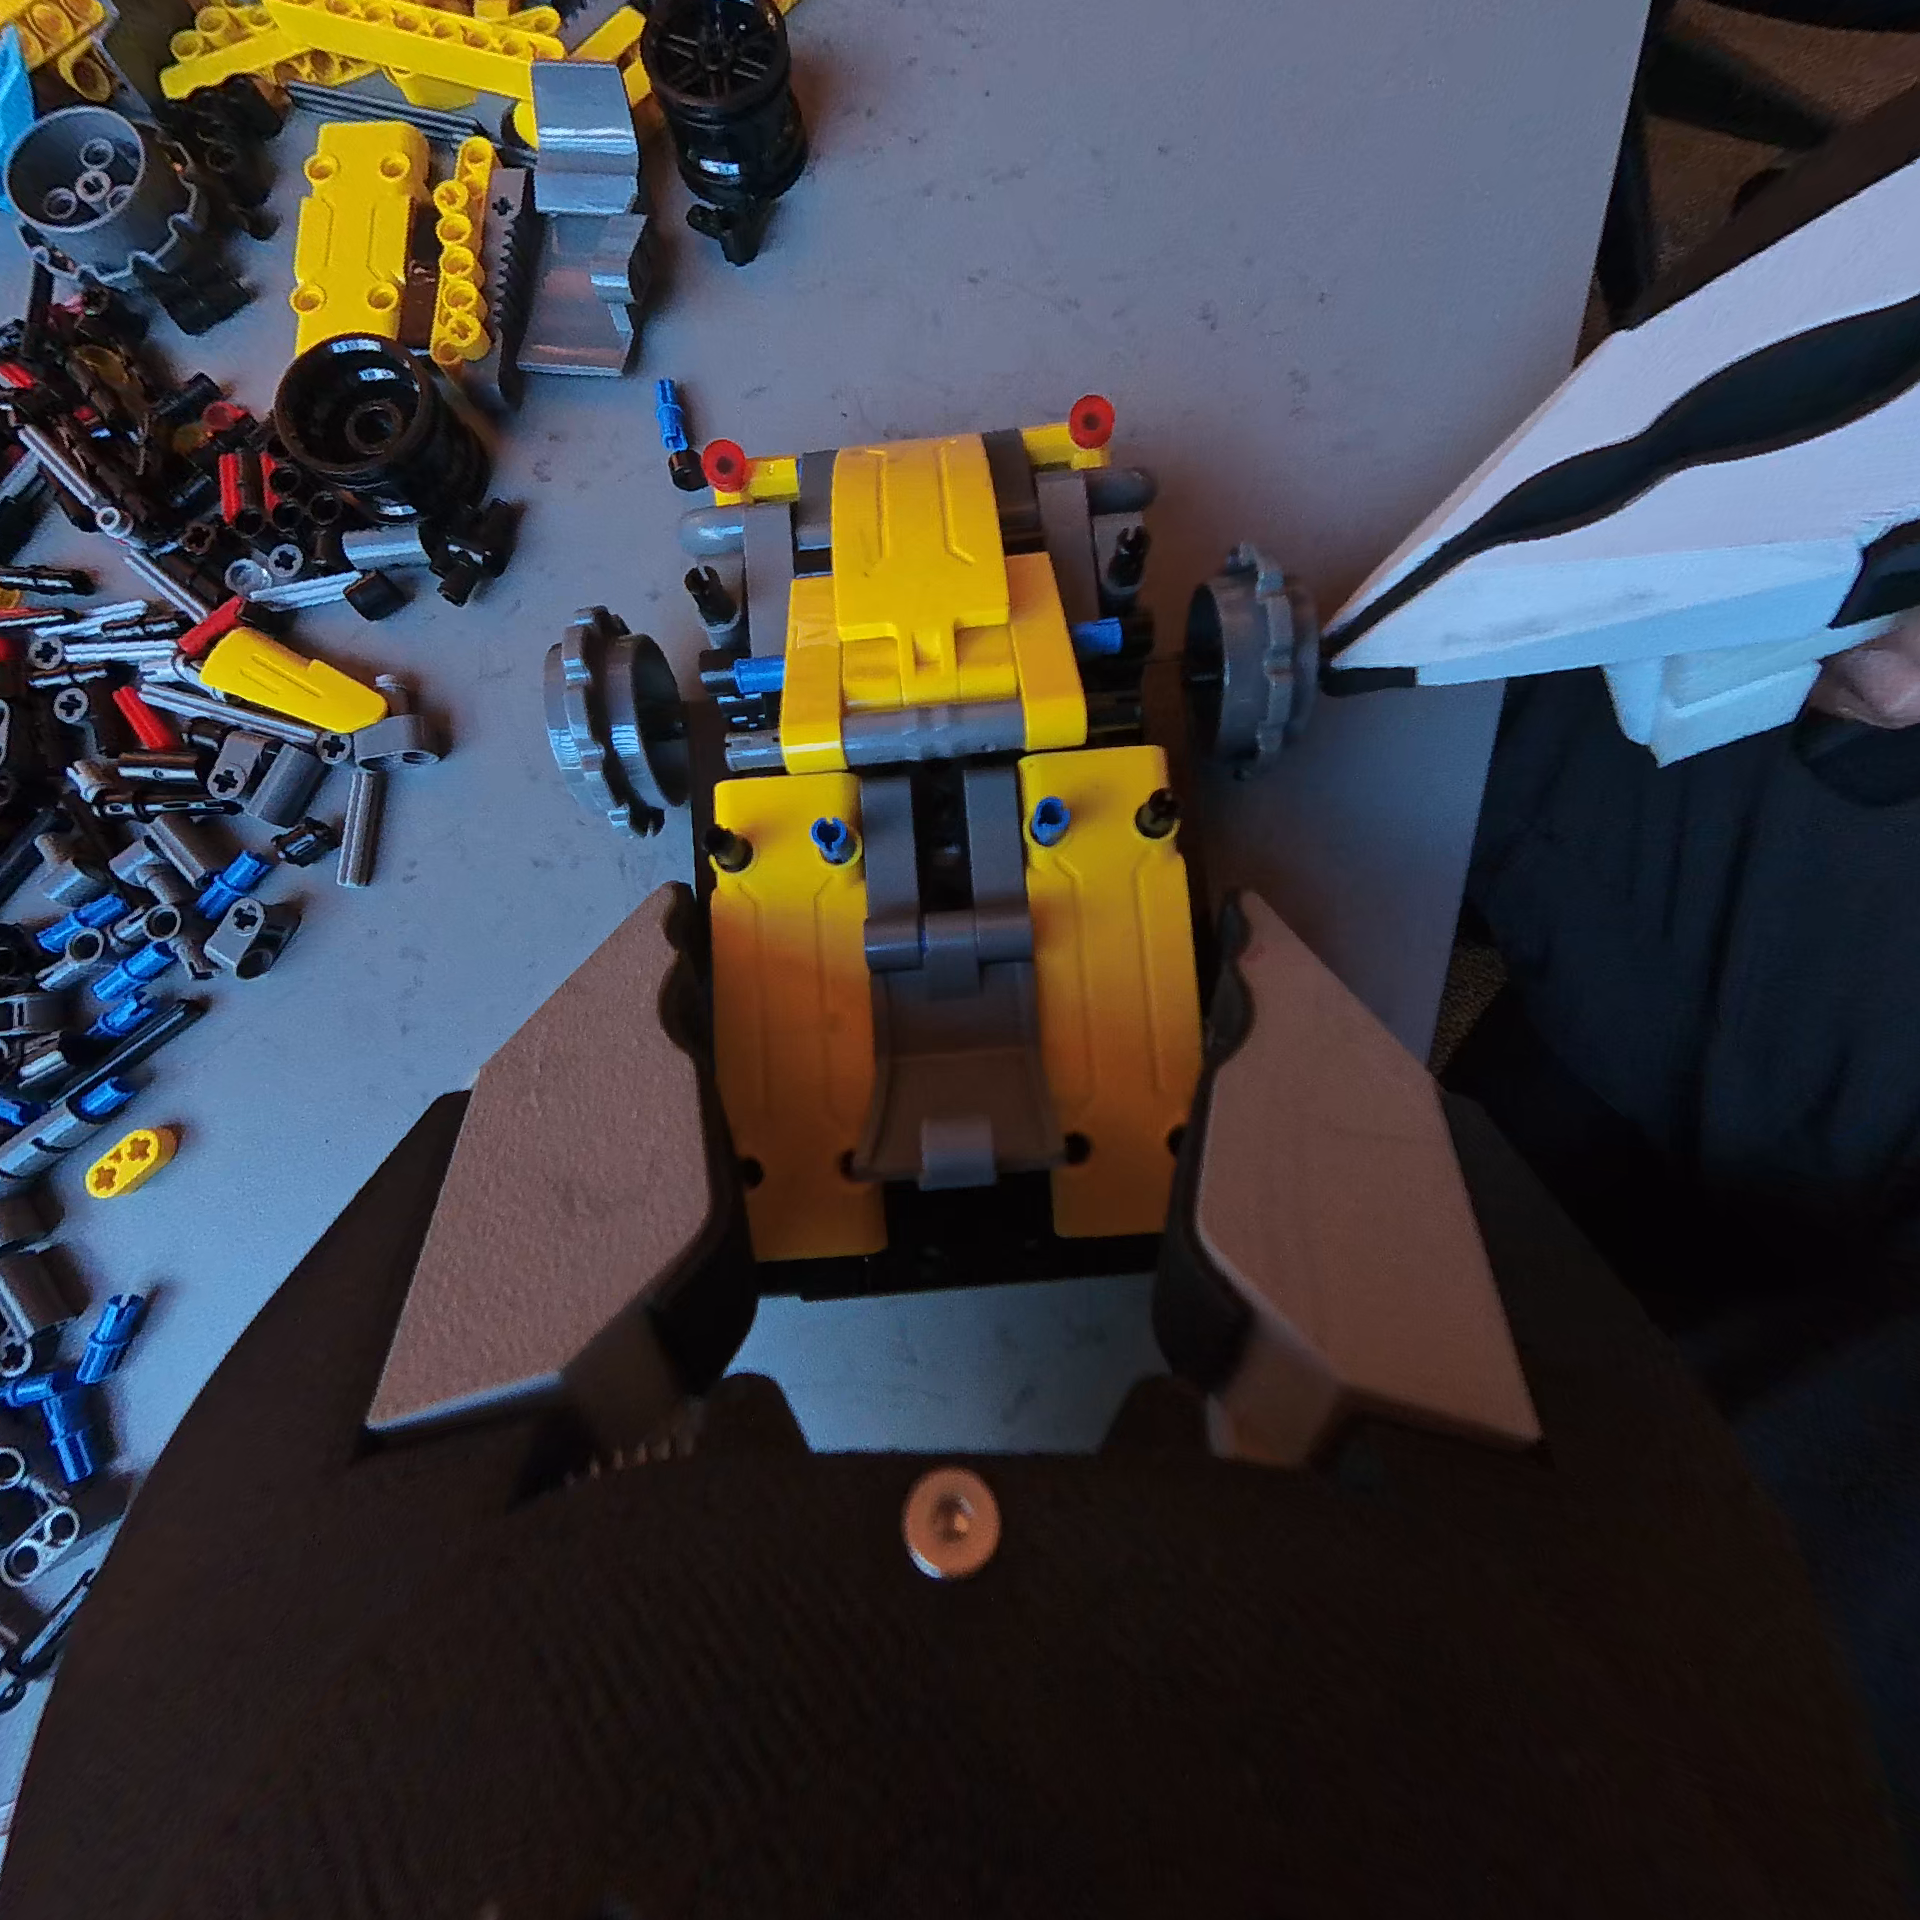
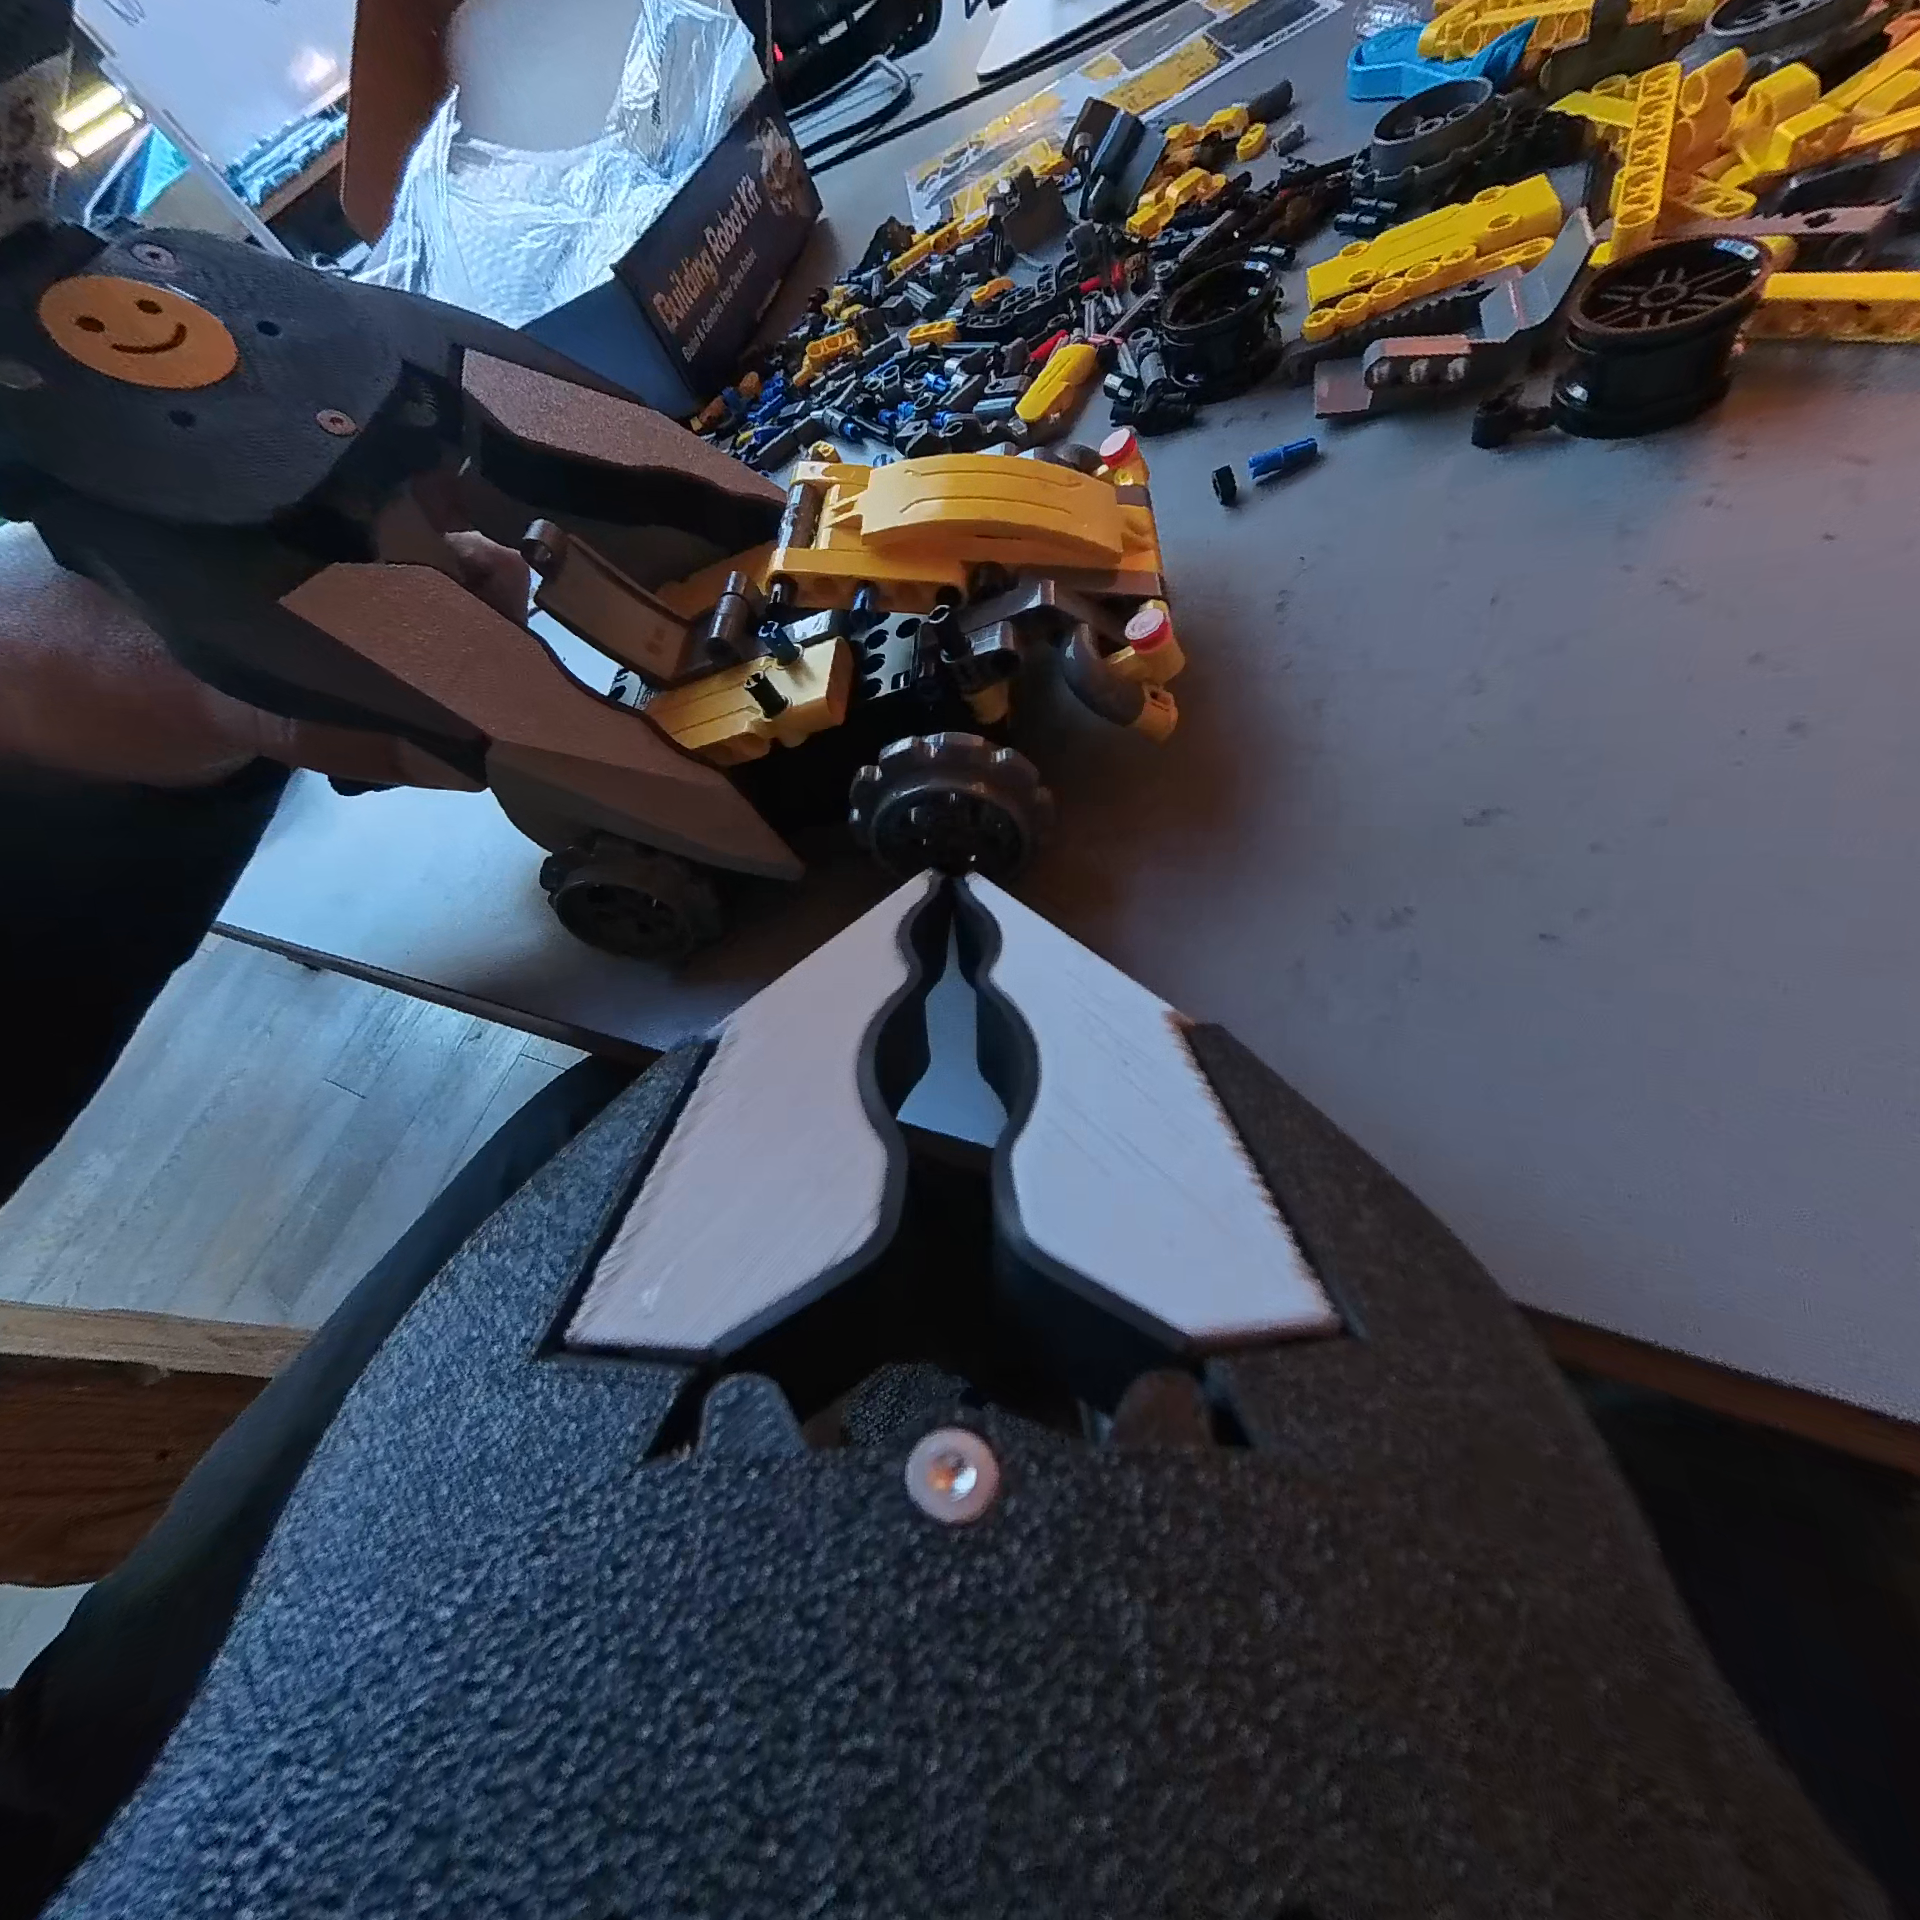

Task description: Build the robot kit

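Observation:
A yellow and grey brick-built toy car (image 1: 914, 582) stands on the grey table (image 1: 1143, 208). My left gripper (image 1: 958, 935), with brown fingers, is shut on the car's rear body, one finger on each side. It also shows at the left of the right wrist view (image 2: 774, 675), holding the car (image 2: 966, 530). My right gripper (image 2: 948, 883), with white fingers, is shut, its tips touching the centre of the car's grey wheel hub (image 2: 951, 821). In the left wrist view, the right gripper (image 1: 1335, 675) meets that hub (image 1: 1252, 665) from the right.
A pile of loose black, grey, blue and yellow parts (image 1: 156, 727) covers the table's left. Black tyres (image 1: 384, 426) (image 2: 1652, 332) lie among them. A dark box (image 2: 717, 281) stands behind. The table edge (image 1: 1496, 727) runs close beside the car, with a person's dark clothing (image 1: 1662, 935) beyond.

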`<action>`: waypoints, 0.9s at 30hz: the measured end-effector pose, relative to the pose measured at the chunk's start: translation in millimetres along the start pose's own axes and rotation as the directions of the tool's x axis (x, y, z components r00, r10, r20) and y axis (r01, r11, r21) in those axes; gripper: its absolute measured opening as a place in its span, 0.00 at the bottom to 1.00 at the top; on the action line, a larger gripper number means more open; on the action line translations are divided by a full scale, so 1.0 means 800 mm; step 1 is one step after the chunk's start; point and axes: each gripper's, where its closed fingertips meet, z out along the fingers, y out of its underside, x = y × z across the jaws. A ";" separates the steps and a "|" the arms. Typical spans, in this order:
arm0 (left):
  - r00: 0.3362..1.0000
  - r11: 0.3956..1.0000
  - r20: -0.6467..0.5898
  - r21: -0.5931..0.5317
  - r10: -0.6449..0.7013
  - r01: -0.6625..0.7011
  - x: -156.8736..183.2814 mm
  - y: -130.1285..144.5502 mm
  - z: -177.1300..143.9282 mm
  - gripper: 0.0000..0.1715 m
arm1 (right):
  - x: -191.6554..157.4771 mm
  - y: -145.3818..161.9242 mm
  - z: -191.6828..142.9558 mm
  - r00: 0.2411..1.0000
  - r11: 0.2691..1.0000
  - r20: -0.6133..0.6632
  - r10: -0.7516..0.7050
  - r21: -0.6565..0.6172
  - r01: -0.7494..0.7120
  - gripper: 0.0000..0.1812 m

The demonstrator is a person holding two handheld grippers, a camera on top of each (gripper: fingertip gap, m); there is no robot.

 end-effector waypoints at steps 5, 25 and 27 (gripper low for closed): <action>1.000 1.000 -0.003 0.001 0.005 -0.005 0.000 0.000 0.000 0.55 | -0.001 0.000 0.001 1.000 1.000 0.000 -0.006 0.003 0.006 0.00; 0.999 1.000 -0.016 -0.003 0.031 -0.031 -0.001 0.000 0.000 0.55 | -0.001 0.000 0.002 0.995 0.996 0.095 0.027 -0.084 -0.019 0.00; 0.999 0.999 -0.018 -0.003 0.032 -0.032 -0.001 0.000 0.000 0.55 | -0.002 0.000 0.003 0.994 0.994 0.110 0.025 -0.104 -0.014 0.00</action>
